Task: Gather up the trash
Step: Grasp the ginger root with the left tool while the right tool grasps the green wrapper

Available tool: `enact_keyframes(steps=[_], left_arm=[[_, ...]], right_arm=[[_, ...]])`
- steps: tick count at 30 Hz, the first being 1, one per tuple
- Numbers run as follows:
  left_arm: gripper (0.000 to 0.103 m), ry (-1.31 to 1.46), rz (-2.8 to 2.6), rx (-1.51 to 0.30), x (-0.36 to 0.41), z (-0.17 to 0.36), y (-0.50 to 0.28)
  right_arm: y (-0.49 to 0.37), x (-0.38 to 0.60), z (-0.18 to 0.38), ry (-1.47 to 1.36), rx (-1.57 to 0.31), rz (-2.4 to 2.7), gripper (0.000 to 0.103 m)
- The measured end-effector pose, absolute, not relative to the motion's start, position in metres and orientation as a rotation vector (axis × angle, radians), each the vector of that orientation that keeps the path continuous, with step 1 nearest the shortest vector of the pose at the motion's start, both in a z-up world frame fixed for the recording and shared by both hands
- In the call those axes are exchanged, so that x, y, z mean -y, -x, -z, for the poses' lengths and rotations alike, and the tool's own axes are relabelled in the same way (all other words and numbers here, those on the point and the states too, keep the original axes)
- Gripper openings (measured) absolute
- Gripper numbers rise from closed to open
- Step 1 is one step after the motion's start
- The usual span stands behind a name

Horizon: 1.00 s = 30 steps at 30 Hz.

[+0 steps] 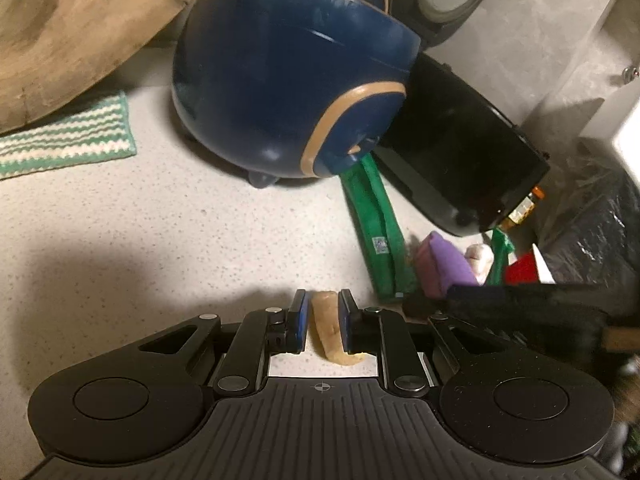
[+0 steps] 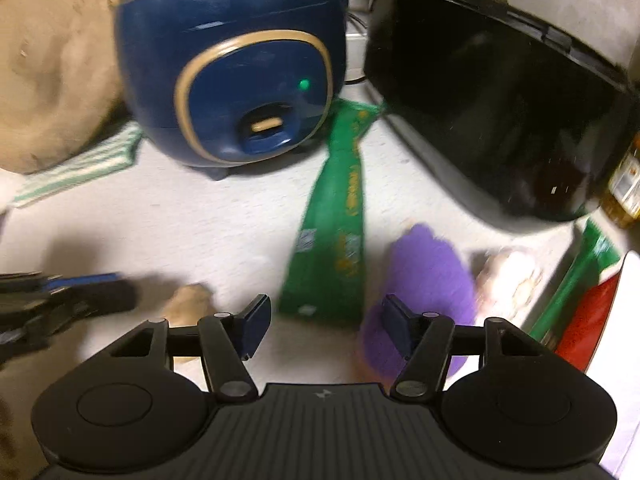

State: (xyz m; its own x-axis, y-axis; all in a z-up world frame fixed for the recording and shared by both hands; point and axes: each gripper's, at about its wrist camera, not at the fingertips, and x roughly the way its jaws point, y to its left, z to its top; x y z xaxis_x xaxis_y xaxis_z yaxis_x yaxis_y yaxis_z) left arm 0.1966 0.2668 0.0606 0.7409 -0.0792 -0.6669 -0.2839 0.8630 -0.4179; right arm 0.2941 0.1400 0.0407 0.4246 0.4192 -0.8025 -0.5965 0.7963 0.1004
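On the speckled counter (image 1: 120,216), far left, a striped green-white cloth (image 1: 68,136) lies under a wooden board (image 1: 60,28). Next over, left gripper (image 1: 323,320) w/ a tan peel scrap (image 1: 326,328) between its blue pads; pads look pressed on it, so clenched on the scrap. Behind sits a blue cooker (image 1: 280,92), then a black appliance (image 1: 452,152). A long green wrapper (image 2: 332,232) lies flat btw the two, reaching toward the right gripper (image 2: 324,320), whose jaws stand apart, nothing clamped; wrapper end sits just ahead. Right of that: purple piece (image 2: 428,280), touching the right finger, then a pale lump (image 2: 508,276), blurred.
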Motion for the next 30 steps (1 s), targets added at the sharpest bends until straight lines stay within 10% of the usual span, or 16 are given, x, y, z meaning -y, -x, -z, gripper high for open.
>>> enact_keyframes(steps=[30], left_arm=[[0.023, 0.319, -0.138, -0.786, -0.243, -0.056, -0.22]], right_arm=[[-0.264, -0.08, -0.052, 0.215, -0.791, -0.495, 0.062]])
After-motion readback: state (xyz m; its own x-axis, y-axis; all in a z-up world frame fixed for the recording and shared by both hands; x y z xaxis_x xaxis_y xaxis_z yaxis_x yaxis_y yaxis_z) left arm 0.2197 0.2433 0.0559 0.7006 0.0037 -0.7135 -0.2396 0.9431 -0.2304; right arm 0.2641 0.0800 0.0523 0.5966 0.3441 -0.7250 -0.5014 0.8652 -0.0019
